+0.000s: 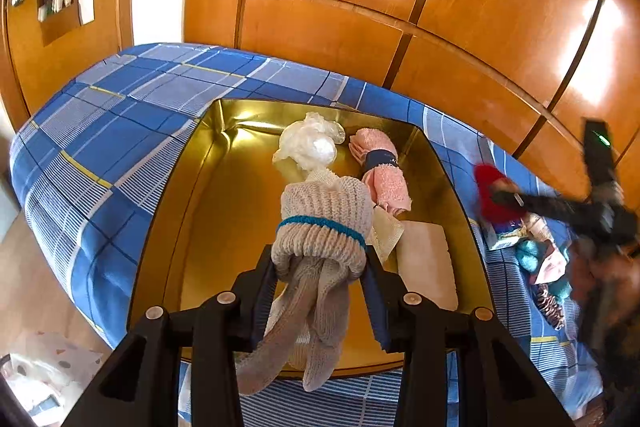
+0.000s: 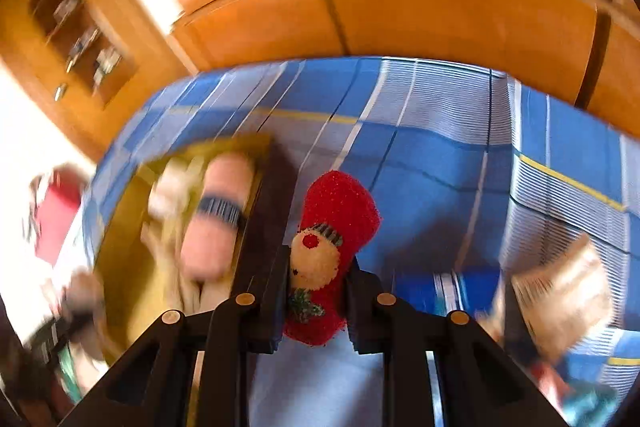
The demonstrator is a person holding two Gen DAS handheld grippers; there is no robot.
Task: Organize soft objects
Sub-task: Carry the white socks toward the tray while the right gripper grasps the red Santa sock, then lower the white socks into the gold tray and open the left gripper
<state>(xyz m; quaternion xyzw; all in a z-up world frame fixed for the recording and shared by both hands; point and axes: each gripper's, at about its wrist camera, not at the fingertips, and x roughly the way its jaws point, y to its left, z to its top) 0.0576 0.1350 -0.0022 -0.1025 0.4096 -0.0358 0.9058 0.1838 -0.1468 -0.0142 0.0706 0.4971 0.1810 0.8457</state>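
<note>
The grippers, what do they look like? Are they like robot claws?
A bit like claws. The left gripper and right gripper are both matte black with angular arms and triangle-shaped cut-outs. Round brass-coloured bolts sit at the joints. Each has two flat fingers with dark blue pads. No cables or sleeves show.

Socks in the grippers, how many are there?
2: a beige knitted sock bundle in the left gripper, a red fuzzy sock in the right gripper. Others may be hidden.
</note>
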